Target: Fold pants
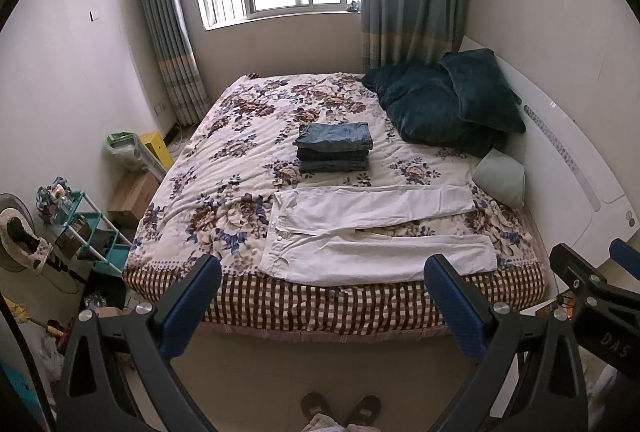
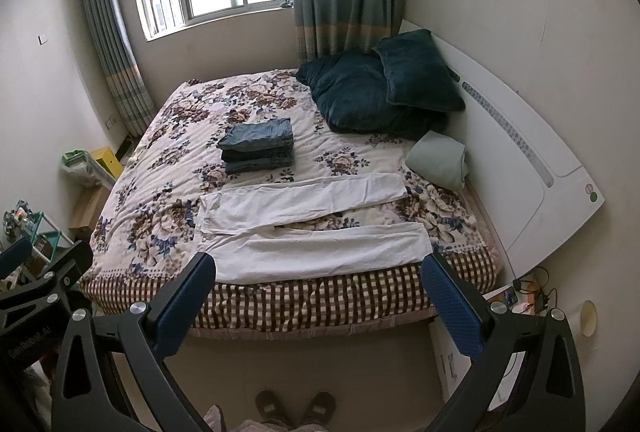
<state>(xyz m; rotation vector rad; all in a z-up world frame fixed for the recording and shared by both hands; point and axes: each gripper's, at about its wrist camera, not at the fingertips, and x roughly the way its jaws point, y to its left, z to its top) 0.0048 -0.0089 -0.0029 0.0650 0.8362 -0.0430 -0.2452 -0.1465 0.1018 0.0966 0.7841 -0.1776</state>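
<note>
White pants (image 1: 372,236) lie spread flat near the front edge of the bed (image 1: 240,296), waistband to the left, the two legs stretched to the right with a gap between them. They also show in the right wrist view (image 2: 316,228). My left gripper (image 1: 322,272) is open and empty, held above the floor in front of the bed. My right gripper (image 2: 320,272) is open and empty, also back from the bed edge. The right gripper shows at the right edge of the left wrist view (image 1: 592,272).
A stack of folded blue jeans (image 1: 334,147) sits mid-bed behind the white pants. Dark teal pillows (image 1: 448,103) and a pale green pillow (image 1: 500,179) lie by the white headboard (image 1: 568,167). A teal rack (image 1: 92,236), boxes and clutter stand left. My slippered feet (image 1: 340,410) are on the floor.
</note>
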